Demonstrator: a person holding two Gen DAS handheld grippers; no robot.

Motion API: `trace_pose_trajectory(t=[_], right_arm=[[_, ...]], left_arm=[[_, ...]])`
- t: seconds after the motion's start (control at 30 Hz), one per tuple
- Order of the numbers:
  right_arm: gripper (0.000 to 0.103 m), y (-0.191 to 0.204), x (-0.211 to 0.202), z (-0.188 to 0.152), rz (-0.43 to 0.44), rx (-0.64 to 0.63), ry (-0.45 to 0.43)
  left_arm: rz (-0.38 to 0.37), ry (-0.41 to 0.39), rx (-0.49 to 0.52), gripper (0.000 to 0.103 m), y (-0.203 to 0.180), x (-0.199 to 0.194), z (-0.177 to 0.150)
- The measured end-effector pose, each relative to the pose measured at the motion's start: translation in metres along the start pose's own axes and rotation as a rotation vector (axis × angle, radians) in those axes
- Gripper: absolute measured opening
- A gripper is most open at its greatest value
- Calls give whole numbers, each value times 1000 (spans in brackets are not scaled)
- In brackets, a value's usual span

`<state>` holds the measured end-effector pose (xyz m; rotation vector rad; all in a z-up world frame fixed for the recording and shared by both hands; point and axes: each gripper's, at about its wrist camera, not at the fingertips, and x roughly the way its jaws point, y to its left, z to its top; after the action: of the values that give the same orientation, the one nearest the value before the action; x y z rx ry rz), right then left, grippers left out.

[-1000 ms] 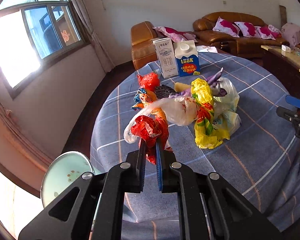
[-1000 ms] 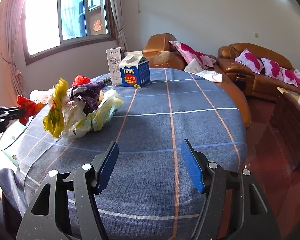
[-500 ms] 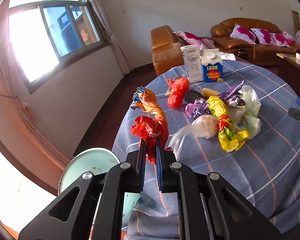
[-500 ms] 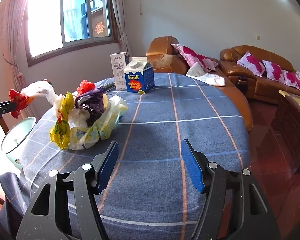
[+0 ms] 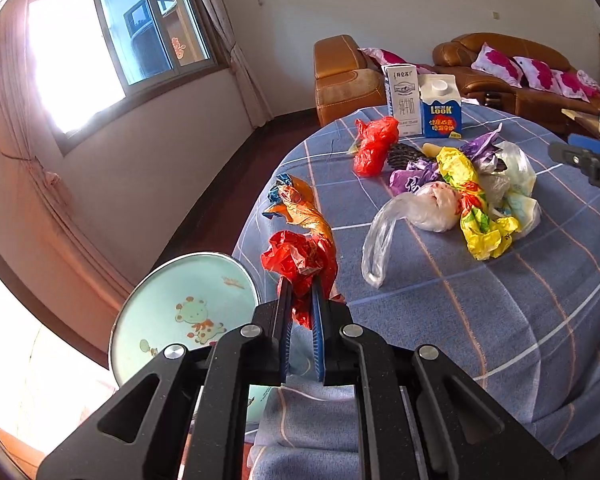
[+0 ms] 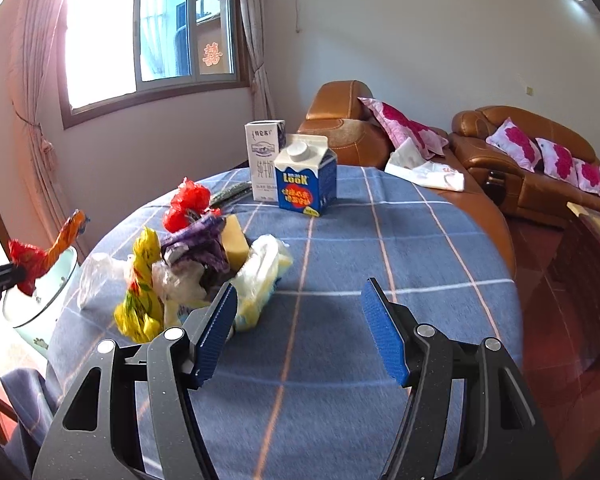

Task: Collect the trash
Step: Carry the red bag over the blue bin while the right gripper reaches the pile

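My left gripper [image 5: 301,280] is shut on a red and orange crumpled wrapper [image 5: 300,256] and holds it in the air past the table's left edge, beside a pale green bin [image 5: 184,316]. The wrapper [image 6: 44,252] and bin [image 6: 40,300] also show at the far left of the right wrist view. A pile of trash [image 5: 468,196] with yellow, purple and clear bags lies on the blue plaid table [image 5: 500,320]; a red bag [image 5: 374,144] lies behind it. My right gripper [image 6: 296,320] is open and empty above the table, right of the pile [image 6: 188,276].
A white milk carton [image 6: 265,160] and a blue LOOK carton [image 6: 306,178] stand at the table's far side. Brown leather sofas [image 6: 520,160] with pink cushions line the back wall. A window [image 5: 112,48] is at the left. A wooden cabinet [image 6: 588,248] stands to the right.
My left gripper has carried the red and orange wrapper away from the pile, leftward off the table edge towards the green bin. A clear bag dropped back onto the table. The right gripper stayed open.
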<state>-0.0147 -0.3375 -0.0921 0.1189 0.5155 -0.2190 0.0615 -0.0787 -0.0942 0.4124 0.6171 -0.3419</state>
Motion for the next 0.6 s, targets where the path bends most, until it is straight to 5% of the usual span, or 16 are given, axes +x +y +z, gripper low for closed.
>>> trace_pose_trajectory(t=[0.23,0.6], right_arm=[[64,30,12,16,60,-23,11],[40,83,24,5,210,-65,86]], left_arm=[[5,7,-13,9,4,2,-10],[72,48,-95,9,42,6,-28]])
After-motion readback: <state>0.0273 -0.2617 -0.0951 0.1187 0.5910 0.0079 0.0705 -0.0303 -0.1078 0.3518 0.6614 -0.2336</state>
